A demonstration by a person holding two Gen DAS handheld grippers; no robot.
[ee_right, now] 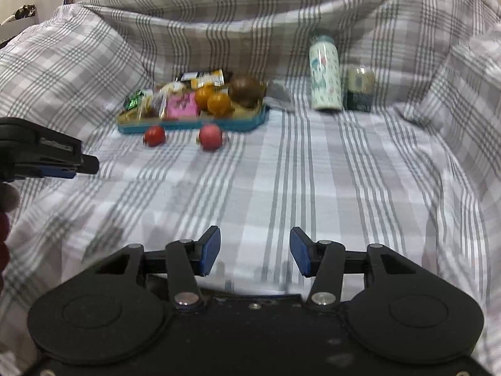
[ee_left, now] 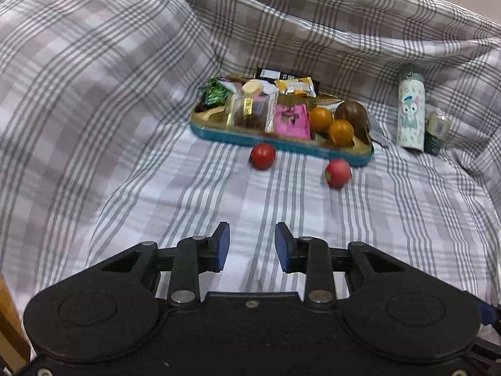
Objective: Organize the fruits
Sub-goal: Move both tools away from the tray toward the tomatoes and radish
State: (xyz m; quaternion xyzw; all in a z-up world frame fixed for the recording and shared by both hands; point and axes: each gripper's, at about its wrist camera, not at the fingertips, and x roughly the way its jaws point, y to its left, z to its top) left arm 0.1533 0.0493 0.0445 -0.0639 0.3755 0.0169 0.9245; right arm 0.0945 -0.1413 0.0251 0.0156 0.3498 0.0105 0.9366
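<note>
now both the left gripper [ee_left: 252,244] and right gripper [ee_right: 254,250] hover open and empty over the plaid sheet [ee_left: 125,172]; 2 red fruits [ee_left: 262,156] [ee_left: 337,173] lie just beside the teal tray [ee_left: 219,133] holding 2 oranges [ee_left: 320,119] [ee_left: 341,132].

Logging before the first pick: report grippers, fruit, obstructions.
Left gripper and right gripper: jaws open, empty. Two red fruits loose on the cloth before the tray. Path clear.
</note>
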